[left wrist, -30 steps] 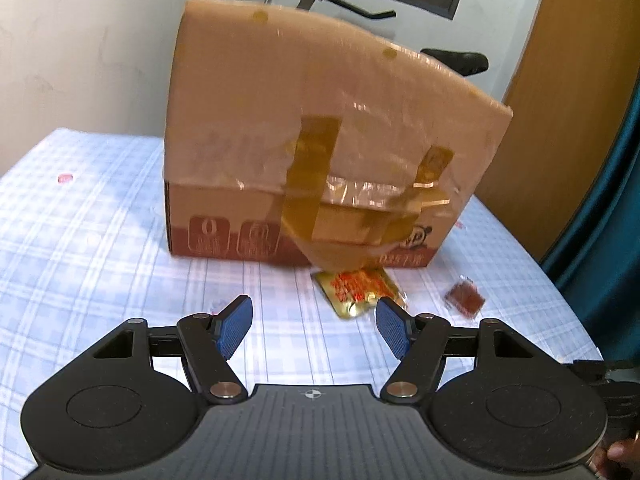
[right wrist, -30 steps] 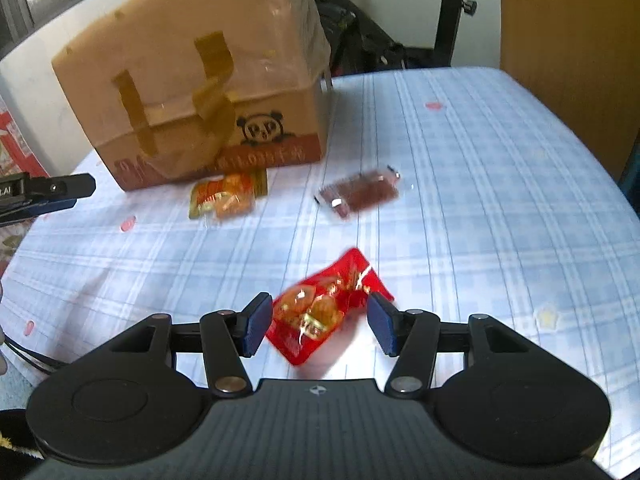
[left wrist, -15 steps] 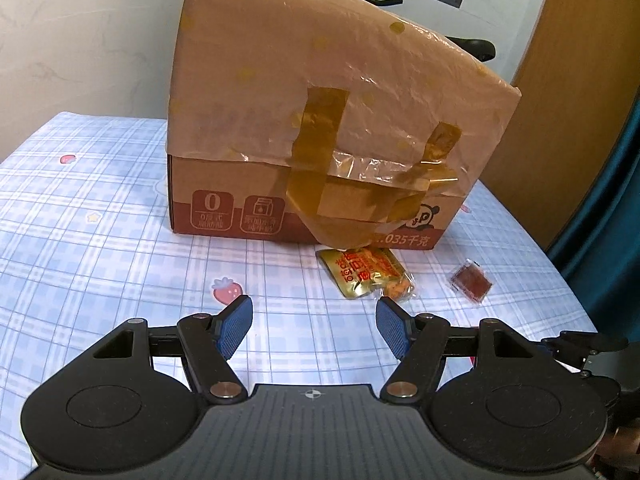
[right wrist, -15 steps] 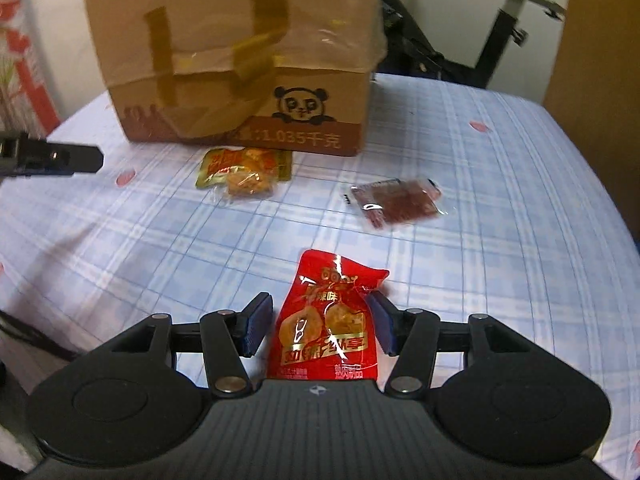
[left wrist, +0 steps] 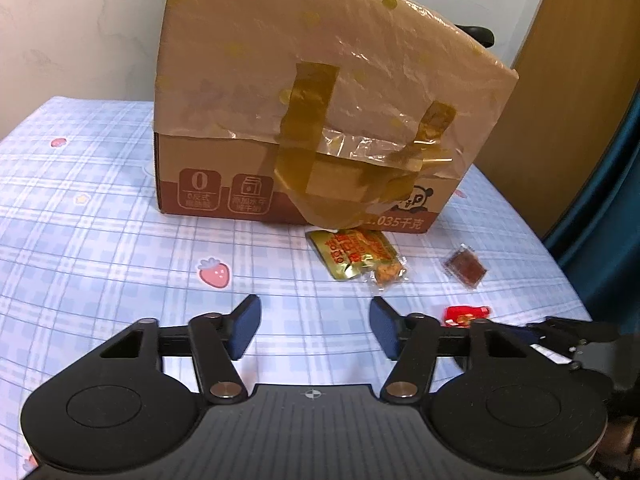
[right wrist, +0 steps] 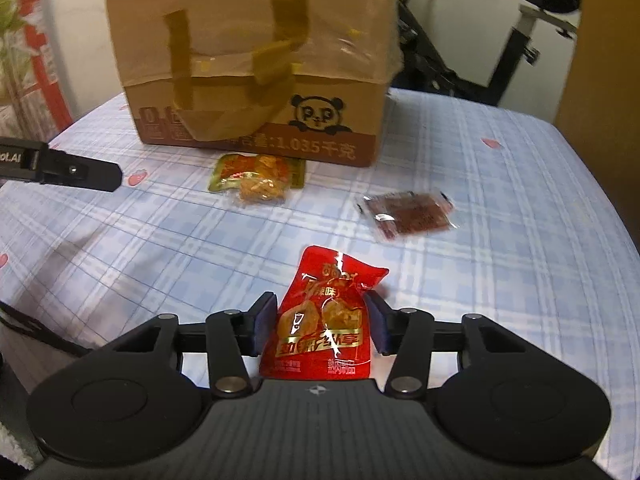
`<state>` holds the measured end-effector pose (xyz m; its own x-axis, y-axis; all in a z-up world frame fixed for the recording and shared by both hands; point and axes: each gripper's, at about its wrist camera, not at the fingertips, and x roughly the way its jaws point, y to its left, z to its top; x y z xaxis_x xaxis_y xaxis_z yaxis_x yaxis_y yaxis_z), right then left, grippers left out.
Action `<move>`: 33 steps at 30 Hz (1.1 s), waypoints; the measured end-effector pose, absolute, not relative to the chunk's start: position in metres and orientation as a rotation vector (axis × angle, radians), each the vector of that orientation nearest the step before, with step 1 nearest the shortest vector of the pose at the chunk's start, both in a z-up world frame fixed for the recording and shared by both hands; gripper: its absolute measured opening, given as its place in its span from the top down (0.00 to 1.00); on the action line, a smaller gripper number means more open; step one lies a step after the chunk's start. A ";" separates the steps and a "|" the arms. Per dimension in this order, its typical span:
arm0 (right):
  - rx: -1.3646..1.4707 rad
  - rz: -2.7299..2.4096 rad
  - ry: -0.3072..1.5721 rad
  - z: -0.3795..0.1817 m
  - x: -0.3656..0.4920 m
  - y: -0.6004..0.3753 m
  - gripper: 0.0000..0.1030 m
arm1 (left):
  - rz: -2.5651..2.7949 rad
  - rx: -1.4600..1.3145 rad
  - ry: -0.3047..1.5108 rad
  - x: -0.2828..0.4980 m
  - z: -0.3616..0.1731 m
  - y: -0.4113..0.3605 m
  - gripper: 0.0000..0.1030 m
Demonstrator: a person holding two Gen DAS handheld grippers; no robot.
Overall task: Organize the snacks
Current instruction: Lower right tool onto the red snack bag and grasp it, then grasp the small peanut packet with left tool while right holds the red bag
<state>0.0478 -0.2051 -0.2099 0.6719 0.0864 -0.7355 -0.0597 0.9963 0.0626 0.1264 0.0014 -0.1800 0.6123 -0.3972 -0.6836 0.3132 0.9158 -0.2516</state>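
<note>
A red snack packet lies flat on the checked tablecloth between the pads of my right gripper. Its jaws are closing, and the pads stand right at the packet's two side edges without squeezing it. Farther off lie a gold snack packet and a small brown snack packet, both in front of a taped cardboard box. My left gripper hovers over bare cloth with nothing between its fingers, and its jaws are closing too. The gold packet lies ahead of it.
The box fills the back of the table and blocks the far side. The tablecloth has bare room at the left. An exercise bike stands behind the table, a wooden door and a blue curtain to the right.
The right gripper rolled level and narrowed its jaws around the red packet, which now lies straight between the pads. The left jaws narrowed slightly; the left hand barely moved.
</note>
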 end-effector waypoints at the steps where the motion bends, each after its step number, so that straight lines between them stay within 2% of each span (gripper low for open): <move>1: 0.031 0.099 0.825 -0.211 0.049 -0.204 0.53 | -0.407 -0.111 0.813 0.126 -0.180 0.001 0.41; 10: 0.032 0.113 0.778 -0.216 0.071 -0.221 0.53 | -0.397 -0.103 0.843 0.141 -0.183 -0.009 0.42; 17: 0.052 0.113 0.715 -0.222 0.067 -0.226 0.53 | -0.460 0.008 0.856 0.159 -0.191 -0.049 0.42; 18: 0.057 0.114 0.710 -0.222 0.067 -0.227 0.53 | -0.491 0.033 0.853 0.160 -0.193 -0.057 0.43; 20: 0.061 0.117 0.704 -0.222 0.065 -0.229 0.53 | -0.548 0.085 0.858 0.166 -0.196 -0.071 0.59; 21: 0.064 0.119 0.701 -0.222 0.066 -0.230 0.53 | -0.558 0.115 0.859 0.169 -0.197 -0.077 0.61; 33: 0.118 0.129 0.678 -0.222 0.062 -0.235 0.54 | -0.700 0.243 0.878 0.207 -0.209 -0.104 0.60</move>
